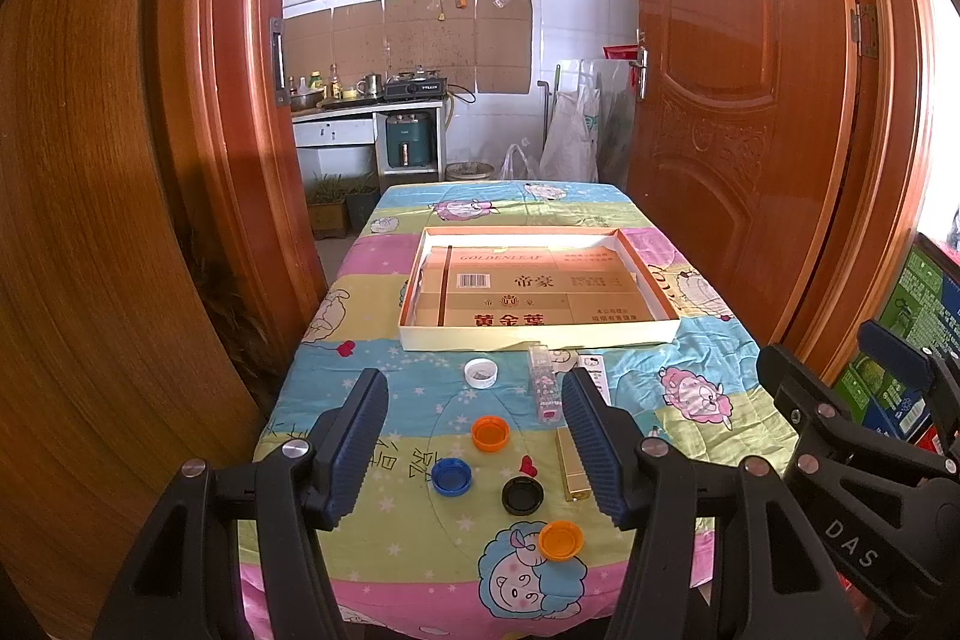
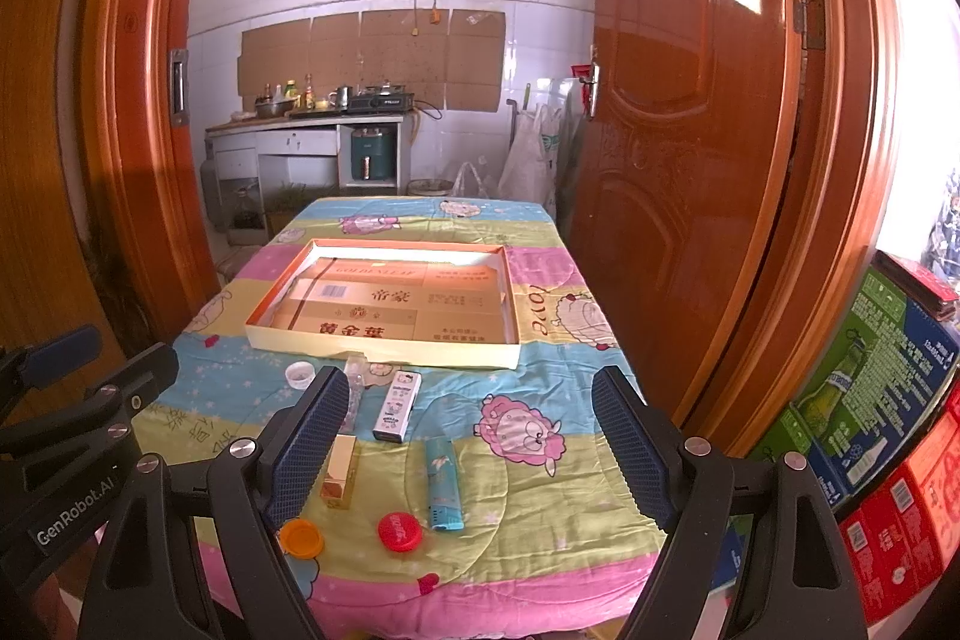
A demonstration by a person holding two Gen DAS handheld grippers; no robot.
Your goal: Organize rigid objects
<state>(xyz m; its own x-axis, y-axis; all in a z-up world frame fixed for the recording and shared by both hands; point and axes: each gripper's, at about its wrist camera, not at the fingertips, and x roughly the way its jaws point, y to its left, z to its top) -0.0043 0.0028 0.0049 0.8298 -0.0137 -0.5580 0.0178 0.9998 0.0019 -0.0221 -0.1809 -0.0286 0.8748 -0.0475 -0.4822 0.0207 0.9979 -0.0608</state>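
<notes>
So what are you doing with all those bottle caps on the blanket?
Sorting is about to start. Both the left hand-held gripper and the right hand-held gripper hover open, holding nothing. Caps such as the blue cap and red cap, plus a teal lighter, lie loose on the blanket. The shallow box beyond them holds none of them.

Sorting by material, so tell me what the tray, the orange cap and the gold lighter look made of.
Tray: apparently cardboard, matte white walls, printed carton lining.
Orange cap: likely plastic, with uniform colour and a moulded rim.
Gold lighter: shiny gold finish, mirror-like reflections; metal or plated plastic, cannot tell.
</notes>
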